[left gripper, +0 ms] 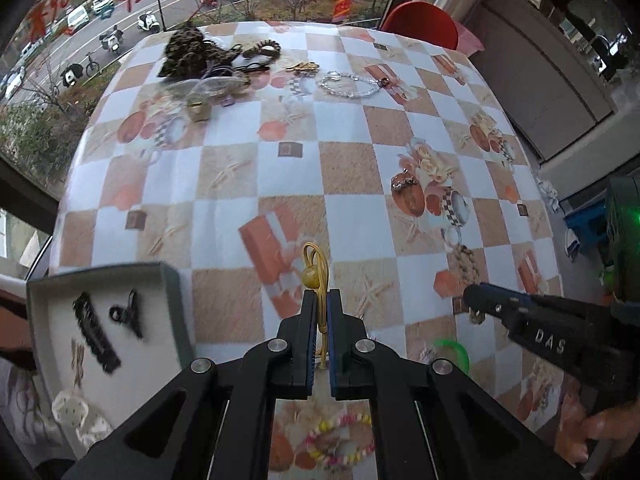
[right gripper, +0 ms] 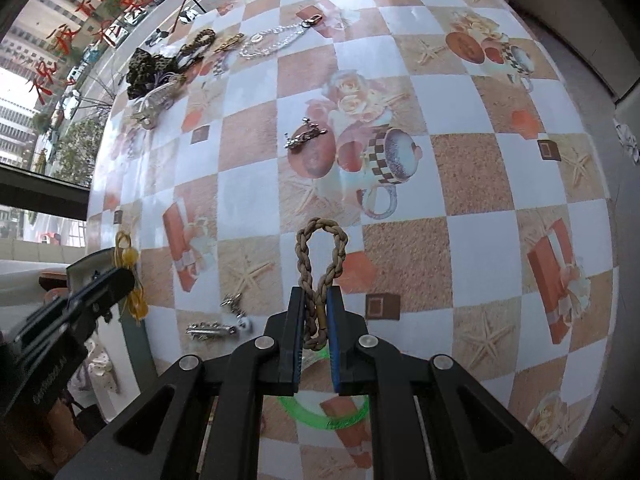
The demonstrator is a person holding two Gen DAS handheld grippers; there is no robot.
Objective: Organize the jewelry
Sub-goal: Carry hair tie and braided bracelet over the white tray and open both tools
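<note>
The yellow hair tie (left gripper: 316,276) is pinched in my left gripper (left gripper: 319,304), whose jaws are squeezed narrow on its cord. It runs straight along the fingers, bead and loop poking out past the tips and the tail hanging down between them. The box (left gripper: 170,280) sits just to the left of it and a bit lower, with black clips (left gripper: 96,332) already lying inside. I think my left hand only needs to swing left over the box wall and let go. My right gripper (right gripper: 316,300) is farther from the box. Its jaws are closed on a braided brown loop (right gripper: 320,252), which also points straight out from the tips, above the checked tablecloth (right gripper: 480,168).
</note>
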